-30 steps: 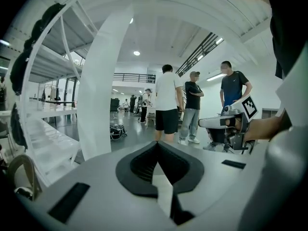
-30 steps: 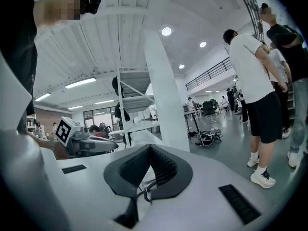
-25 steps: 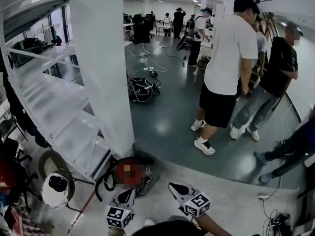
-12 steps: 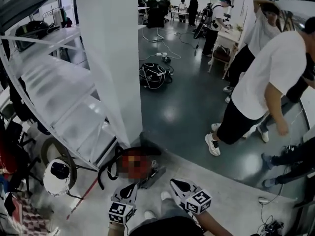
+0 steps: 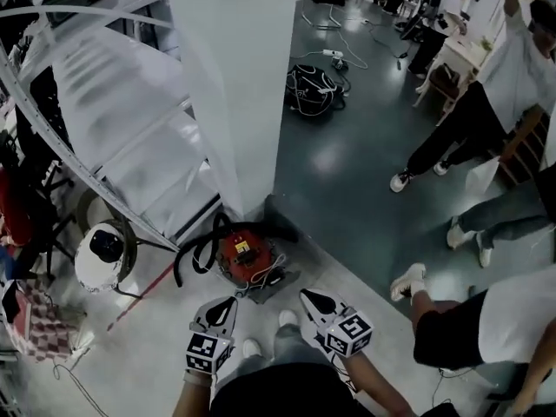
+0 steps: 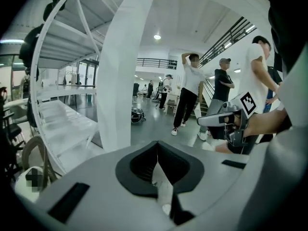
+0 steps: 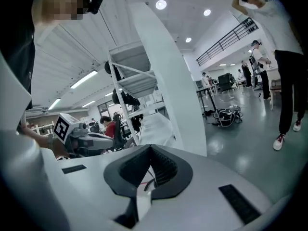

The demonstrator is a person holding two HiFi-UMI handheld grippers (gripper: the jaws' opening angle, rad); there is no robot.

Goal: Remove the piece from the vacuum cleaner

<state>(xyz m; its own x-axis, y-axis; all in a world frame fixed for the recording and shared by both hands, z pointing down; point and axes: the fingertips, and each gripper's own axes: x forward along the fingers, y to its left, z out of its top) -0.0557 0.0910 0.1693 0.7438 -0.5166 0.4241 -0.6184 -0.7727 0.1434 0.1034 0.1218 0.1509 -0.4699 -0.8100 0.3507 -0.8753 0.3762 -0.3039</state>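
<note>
Two hand-held grippers: L gripper (image 5: 220, 311) & R gripper (image 5: 314, 303), each w/ jaws closed tip to tip, nothing between. Red vacuum cleaner (image 5: 245, 252) sits on floor at foot of white pillar (image 5: 234, 85), just ahead of both, untouched.

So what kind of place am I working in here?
Probably a big open office or lab hall: a white staircase beside a white pillar, polished grey floor with a cable bundle, people standing about. The red vacuum cleaner sits at the pillar's foot.
</note>
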